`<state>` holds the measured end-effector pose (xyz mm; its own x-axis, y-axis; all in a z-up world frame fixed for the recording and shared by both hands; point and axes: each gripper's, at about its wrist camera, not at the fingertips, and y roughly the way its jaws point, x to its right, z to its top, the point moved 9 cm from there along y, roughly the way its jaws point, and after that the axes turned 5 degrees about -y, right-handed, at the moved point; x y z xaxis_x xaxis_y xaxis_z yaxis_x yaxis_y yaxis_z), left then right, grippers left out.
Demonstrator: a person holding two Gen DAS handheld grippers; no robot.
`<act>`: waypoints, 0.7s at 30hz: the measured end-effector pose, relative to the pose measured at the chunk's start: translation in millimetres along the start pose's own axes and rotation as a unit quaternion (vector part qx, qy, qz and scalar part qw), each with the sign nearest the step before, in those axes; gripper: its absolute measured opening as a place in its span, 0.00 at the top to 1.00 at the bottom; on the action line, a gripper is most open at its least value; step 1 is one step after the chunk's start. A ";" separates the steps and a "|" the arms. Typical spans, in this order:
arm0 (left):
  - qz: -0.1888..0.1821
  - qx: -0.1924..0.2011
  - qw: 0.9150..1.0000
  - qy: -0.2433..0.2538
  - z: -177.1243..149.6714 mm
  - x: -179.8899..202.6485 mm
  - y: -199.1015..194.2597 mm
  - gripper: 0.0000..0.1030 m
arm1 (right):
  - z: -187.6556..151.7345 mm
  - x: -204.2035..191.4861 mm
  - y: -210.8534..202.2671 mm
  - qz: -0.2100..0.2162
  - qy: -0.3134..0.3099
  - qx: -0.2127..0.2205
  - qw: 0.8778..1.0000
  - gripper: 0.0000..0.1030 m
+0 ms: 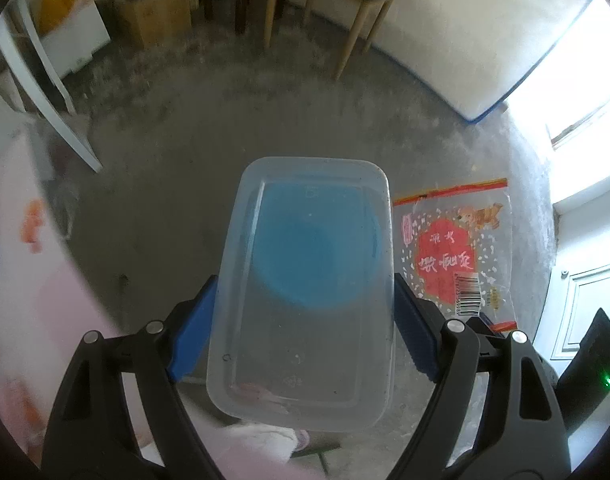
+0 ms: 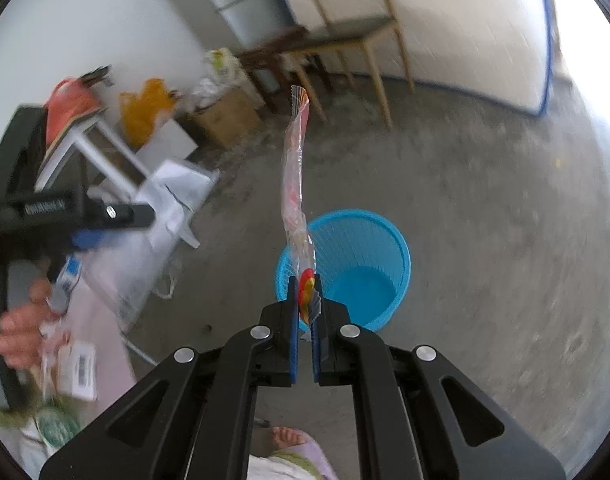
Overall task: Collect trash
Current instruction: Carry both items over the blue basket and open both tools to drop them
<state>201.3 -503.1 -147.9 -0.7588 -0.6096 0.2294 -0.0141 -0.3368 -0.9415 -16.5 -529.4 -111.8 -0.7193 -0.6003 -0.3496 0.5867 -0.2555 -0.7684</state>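
Left gripper [image 1: 305, 320] is clamped across a clear tub [image 1: 305, 292], held above the floor [image 1: 165, 184] over what appears, through the plastic, to be the blue basket [image 2: 361, 272]. Right gripper [image 2: 305, 312] is pinched together on a long wrapper [image 2: 295, 184] over the basket rim. A red-printed bag [image 1: 453, 248] lies on the floor just beside the tub.

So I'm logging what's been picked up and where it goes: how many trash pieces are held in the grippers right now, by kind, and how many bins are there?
Clear plastic container, held in the left gripper: 1
Long plastic wrapper, pinched in the right gripper: 1
Blue bin on the floor: 1
Total: 3
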 end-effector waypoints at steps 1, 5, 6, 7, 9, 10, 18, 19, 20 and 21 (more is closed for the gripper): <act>0.001 -0.006 1.000 -0.004 2.4 2.8 9.3 0.23 | 1.6 6.5 9.2 0.000 0.012 -0.004 1.000 0.95; -0.009 -0.016 0.999 -0.035 21.5 15.4 52.3 0.18 | 10.6 23.4 54.5 0.025 0.059 -0.014 0.998 0.91; -0.011 -0.024 0.999 -0.042 22.7 16.9 62.9 0.17 | 11.6 30.2 71.1 0.034 0.073 -0.022 0.996 0.85; -0.011 -0.038 0.998 -0.053 24.7 16.1 76.5 0.16 | 10.0 36.8 87.5 0.038 0.084 -0.035 0.995 0.70; -0.008 -0.047 0.996 -0.080 21.3 10.9 88.0 0.17 | 1.1 53.6 120.8 0.011 0.095 -0.065 0.993 0.55; -0.015 -0.050 0.994 -0.101 20.4 6.8 91.4 0.16 | -4.9 62.1 132.9 -0.005 0.100 -0.074 0.992 0.55; -0.035 -0.013 0.995 -0.097 6.9 -1.8 50.1 0.17 | -33.4 83.6 126.1 0.000 0.130 -0.068 0.989 0.53; -0.042 -0.005 0.995 -0.092 6.5 -0.3 41.2 0.16 | -34.0 84.2 120.2 -0.001 0.129 -0.065 0.989 0.53; -0.056 0.011 0.995 -0.082 4.5 2.1 24.8 0.17 | -36.1 85.2 113.4 -0.004 0.126 -0.064 0.990 0.53; -0.067 0.028 0.995 -0.071 1.5 4.2 7.0 0.17 | -37.6 85.6 102.4 -0.009 0.119 -0.061 0.991 0.51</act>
<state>199.0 -509.1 -153.1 -0.6531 -0.6504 0.3878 -0.0697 -0.4583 -0.8861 -32.0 -578.4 -240.6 -0.8052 -0.3970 -0.4405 0.5340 -0.1627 -0.8297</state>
